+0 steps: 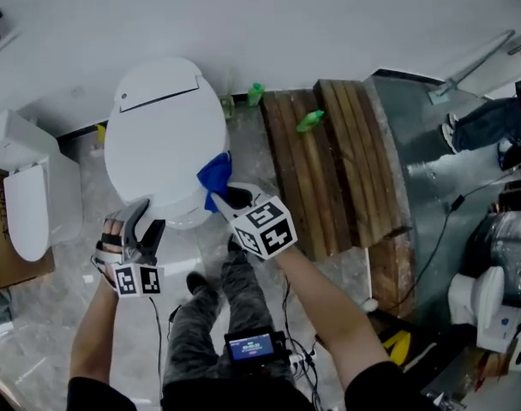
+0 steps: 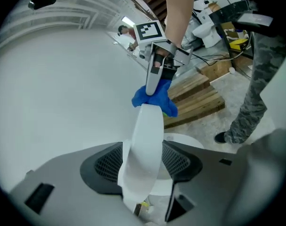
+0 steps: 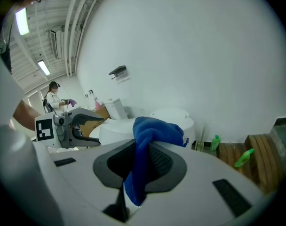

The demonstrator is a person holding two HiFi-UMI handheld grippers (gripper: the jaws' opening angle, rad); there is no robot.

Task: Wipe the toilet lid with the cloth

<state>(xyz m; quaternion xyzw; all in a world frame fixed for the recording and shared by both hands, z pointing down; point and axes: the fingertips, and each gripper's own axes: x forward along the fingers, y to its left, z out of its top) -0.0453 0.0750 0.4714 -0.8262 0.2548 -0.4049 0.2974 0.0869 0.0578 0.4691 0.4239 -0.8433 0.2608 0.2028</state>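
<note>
The toilet lid is the broad white oval. Its front edge sits in the left claw at 6 o'clock, seemingly pinched. The blue cloth, clamped in the right claw, meets the rim at 4 o'clock. That thin-edged hold could slip and drop the lid.

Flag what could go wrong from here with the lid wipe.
1. The left gripper has the thin, glossy front edge of the toilet lid between its jaws; it might slip out and the lid could drop.
2. The right gripper pinches the blue cloth in a bunch, so its hard tips may rub the lid instead of the fabric.
</note>
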